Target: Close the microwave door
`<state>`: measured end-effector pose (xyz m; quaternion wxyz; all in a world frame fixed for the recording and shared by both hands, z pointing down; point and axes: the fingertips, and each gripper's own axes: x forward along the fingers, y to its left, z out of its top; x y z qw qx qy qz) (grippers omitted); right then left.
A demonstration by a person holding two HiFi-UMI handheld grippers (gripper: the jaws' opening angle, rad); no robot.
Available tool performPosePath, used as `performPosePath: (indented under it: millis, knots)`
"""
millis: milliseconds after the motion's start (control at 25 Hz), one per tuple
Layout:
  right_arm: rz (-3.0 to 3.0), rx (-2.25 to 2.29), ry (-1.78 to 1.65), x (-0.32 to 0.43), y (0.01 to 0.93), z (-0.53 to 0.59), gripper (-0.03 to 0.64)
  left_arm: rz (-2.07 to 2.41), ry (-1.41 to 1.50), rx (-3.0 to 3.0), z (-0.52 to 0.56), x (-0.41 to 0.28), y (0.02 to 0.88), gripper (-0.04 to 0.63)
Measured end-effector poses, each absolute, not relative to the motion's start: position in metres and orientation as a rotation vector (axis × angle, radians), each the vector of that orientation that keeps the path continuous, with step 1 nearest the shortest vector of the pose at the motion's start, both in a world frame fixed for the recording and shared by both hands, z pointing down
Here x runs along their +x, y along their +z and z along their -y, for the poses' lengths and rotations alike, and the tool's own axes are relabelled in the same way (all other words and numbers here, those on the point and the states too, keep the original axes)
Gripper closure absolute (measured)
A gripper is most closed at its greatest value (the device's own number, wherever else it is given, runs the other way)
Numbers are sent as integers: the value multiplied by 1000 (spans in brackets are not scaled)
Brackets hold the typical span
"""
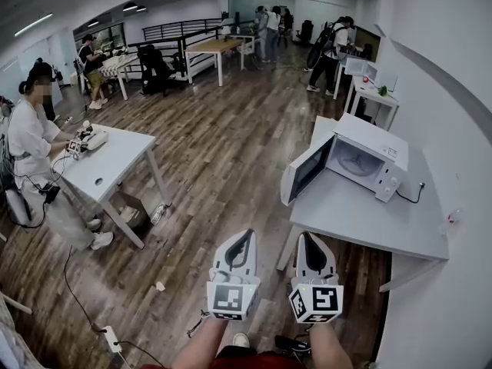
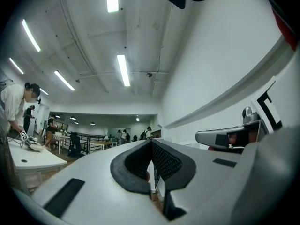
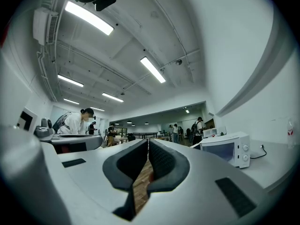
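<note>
Microwave door open; right gripper level

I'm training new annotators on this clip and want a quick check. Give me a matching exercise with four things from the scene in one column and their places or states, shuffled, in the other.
Things:
1. microwave door
2. left gripper
3. power strip
4. microwave

Places or states:
a. lying on the wooden floor
b. standing on the white table
c. swung open
d. jaws shut, nothing between them

Pairs: 1-c, 2-d, 3-a, 4-b
</note>
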<state>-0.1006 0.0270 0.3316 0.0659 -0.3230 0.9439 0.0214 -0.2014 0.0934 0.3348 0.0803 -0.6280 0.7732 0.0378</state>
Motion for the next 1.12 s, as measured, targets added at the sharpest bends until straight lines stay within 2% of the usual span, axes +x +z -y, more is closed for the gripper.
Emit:
performPosePath:
  millis: [560, 1120]
  knots:
    - [-2826, -1045, 75, -150, 339, 36, 588, -2269, 120, -1943, -31, -255, 346, 569]
    - [-2802, -1019, 21, -172, 345, 185, 588, -2255, 113, -1921, 112, -278, 341, 569]
